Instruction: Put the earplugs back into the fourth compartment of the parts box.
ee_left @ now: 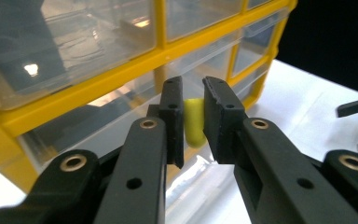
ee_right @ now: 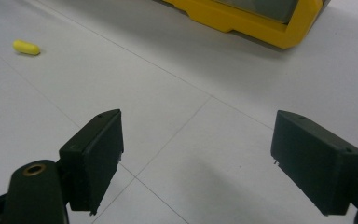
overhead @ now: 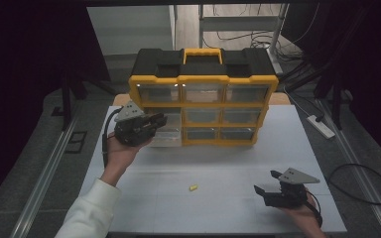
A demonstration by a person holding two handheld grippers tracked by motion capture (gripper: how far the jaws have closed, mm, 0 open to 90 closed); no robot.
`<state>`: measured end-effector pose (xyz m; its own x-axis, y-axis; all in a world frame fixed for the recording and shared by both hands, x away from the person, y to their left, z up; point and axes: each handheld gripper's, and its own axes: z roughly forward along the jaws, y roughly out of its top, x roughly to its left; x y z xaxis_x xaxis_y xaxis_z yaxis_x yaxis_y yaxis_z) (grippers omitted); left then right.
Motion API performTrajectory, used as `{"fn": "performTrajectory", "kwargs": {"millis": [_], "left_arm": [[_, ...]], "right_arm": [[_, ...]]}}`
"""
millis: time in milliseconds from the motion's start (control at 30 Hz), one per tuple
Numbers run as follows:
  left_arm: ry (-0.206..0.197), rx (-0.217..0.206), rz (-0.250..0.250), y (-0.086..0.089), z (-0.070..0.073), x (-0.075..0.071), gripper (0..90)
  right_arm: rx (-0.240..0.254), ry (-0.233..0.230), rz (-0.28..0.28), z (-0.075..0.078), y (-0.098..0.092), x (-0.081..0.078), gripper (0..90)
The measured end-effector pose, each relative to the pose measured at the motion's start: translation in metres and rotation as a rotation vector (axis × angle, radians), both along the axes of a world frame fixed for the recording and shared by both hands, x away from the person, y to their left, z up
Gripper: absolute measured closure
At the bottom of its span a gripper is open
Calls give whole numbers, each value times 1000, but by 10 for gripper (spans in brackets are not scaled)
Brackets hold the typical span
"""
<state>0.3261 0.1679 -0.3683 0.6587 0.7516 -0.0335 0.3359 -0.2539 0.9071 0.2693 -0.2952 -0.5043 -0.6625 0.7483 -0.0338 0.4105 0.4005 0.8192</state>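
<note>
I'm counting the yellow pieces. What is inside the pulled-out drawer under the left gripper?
The open drawer looks clear and bare where visible. The left gripper, clamping a yellow piece, covers part of it.

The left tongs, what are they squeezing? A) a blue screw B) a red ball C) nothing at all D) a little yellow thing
D: in the left gripper view the left tongs are closed on a small yellow piece, pinched between the two black jaws in front of the yellow drawer box.
</note>
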Motion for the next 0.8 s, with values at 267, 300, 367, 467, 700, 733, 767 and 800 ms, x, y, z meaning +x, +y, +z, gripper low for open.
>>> {"fn": "performTrajectory", "kwargs": {"millis": [267,300,367,467,700,733,767,800], "left_arm": [[81,-9,71,-2,-2,15,255],[74,-10,59,-2,-2,13,241],[54,0,40,-5,-2,7,215],[36,0,19,-5,-1,2,212],[33,-44,-12,-1,2,-9,207],[32,-57,-29,0,3,-13,209],[32,-57,-29,0,3,-13,214],[24,-50,-36,0,3,-16,214]], "right_arm": [[-1,4,-2,0,0,0,176],[-1,3,-2,0,0,0,176],[-1,4,-3,0,-1,0,176],[-1,4,-3,0,-1,0,176],[-5,4,-1,-1,0,0,176],[-5,4,-2,-1,0,0,176],[-5,4,-2,-1,0,0,176],[-5,5,-2,-1,0,0,176]]}}
